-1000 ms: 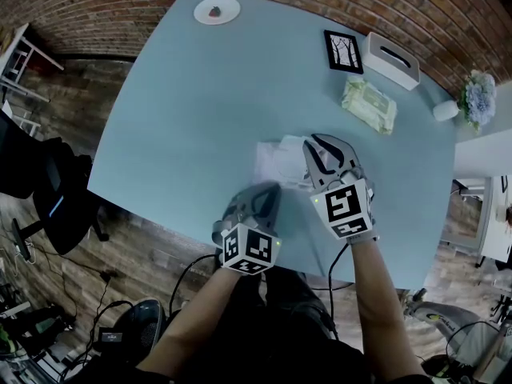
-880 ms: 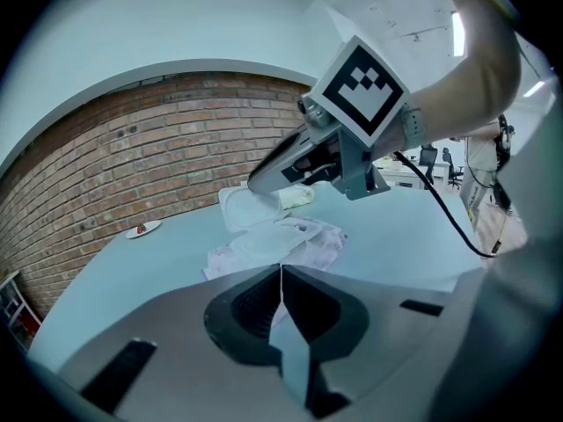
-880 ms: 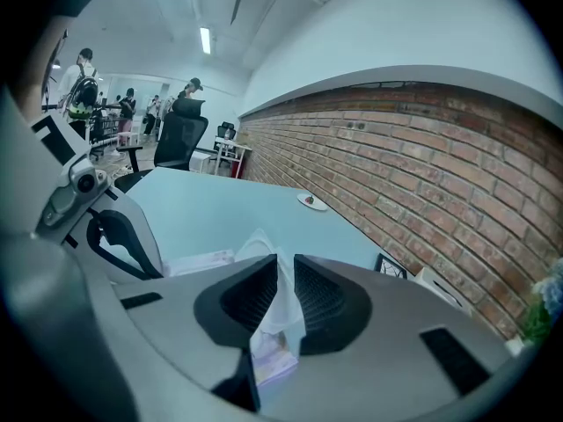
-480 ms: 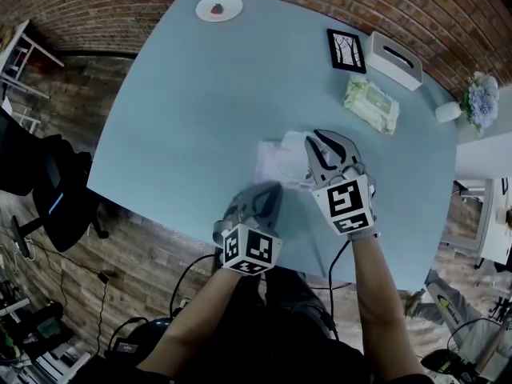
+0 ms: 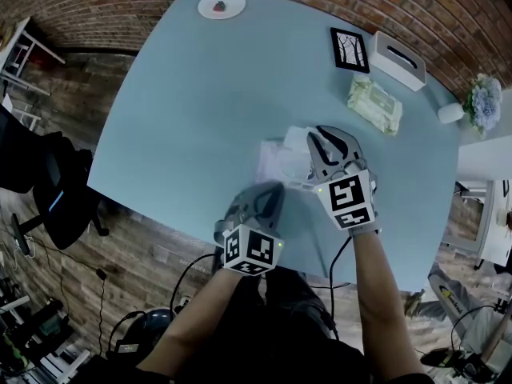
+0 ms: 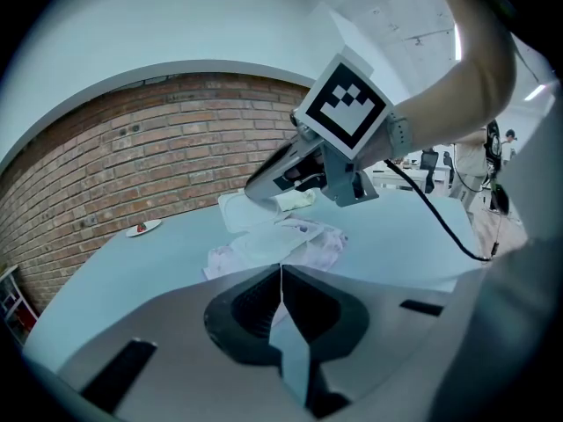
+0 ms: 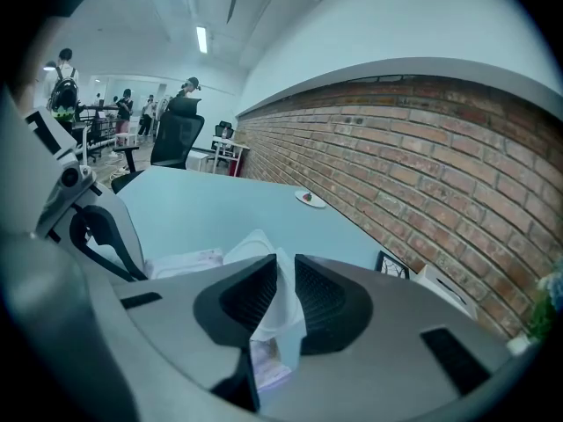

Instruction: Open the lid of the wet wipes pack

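The wet wipes pack (image 5: 274, 161), white with pink print, lies on the blue table (image 5: 200, 94) just in front of me. Its white lid (image 5: 297, 139) is lifted off the top at the far end. My right gripper (image 5: 314, 140) has that lid between its pads, which still touch it while the jaws are opening; the flap (image 7: 278, 310) stands up between them. My left gripper (image 5: 272, 190) is shut on the thin near edge of the pack (image 6: 281, 244). In the left gripper view, the right gripper (image 6: 257, 187) holds the lid (image 6: 239, 207) raised.
At the far right of the table are a green wipes pack (image 5: 374, 105), a white tissue box (image 5: 398, 60), a framed picture (image 5: 350, 50) and flowers (image 5: 480, 102). A small plate (image 5: 222, 6) sits at the far edge. A black chair (image 5: 40, 186) stands left of the table.
The right gripper and the lid have barely shifted. The left gripper stays where it was on the pack's near edge.
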`<action>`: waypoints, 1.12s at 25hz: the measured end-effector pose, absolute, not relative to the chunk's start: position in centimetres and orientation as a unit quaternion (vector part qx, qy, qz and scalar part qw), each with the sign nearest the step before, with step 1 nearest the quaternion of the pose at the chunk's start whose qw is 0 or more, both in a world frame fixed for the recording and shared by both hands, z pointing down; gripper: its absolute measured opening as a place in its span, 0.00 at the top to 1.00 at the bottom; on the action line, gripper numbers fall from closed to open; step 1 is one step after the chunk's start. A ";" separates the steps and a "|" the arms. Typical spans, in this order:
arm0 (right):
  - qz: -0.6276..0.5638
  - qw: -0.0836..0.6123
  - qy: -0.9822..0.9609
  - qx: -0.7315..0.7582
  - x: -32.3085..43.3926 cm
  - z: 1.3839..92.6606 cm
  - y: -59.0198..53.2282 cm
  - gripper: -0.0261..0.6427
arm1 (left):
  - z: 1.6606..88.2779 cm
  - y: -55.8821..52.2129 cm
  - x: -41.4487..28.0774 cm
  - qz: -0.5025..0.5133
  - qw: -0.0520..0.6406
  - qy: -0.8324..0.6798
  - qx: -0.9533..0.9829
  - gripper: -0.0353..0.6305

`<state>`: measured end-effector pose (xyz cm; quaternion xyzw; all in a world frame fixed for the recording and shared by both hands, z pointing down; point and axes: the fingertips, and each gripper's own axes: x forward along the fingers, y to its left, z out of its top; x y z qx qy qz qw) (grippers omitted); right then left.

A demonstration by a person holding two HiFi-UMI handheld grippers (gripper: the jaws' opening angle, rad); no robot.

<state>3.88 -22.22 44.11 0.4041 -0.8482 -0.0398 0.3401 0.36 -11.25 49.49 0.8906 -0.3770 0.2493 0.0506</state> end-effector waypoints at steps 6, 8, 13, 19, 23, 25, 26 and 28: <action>-0.034 0.340 -0.847 0.407 3.9 44.4 -22.7 0.86 | 49.4 -11.2 0.4 0.249 0.050 -0.375 0.891 0.93; -0.033 0.341 -0.847 0.407 3.9 44.6 -22.9 0.86 | 49.4 -11.3 0.3 0.249 0.050 -0.375 0.892 0.93; -0.031 0.343 -0.846 0.407 4.1 45.1 -23.4 0.86 | 49.4 -11.4 0.6 0.246 0.050 -0.375 0.892 0.93; -0.027 0.348 -0.843 0.409 3.6 45.5 -23.5 0.86 | 49.4 -11.2 0.0 0.244 0.047 -0.372 0.894 0.93; -0.024 0.350 -0.842 0.410 3.7 45.9 -23.7 0.86 | 49.4 -11.1 0.1 0.243 0.047 -0.369 0.896 0.93; -0.023 0.351 -0.841 0.410 3.8 46.1 -23.8 0.86 | 49.3 -11.2 0.2 0.242 0.050 -0.367 0.897 0.93; -0.022 0.352 -0.841 0.410 3.8 46.1 -23.9 0.86 | 49.3 -11.3 0.2 0.242 0.051 -0.366 0.897 0.93; -0.019 0.351 -0.841 0.412 3.9 46.3 -24.0 0.86 | 49.4 -11.3 0.2 0.240 0.053 -0.364 0.898 0.93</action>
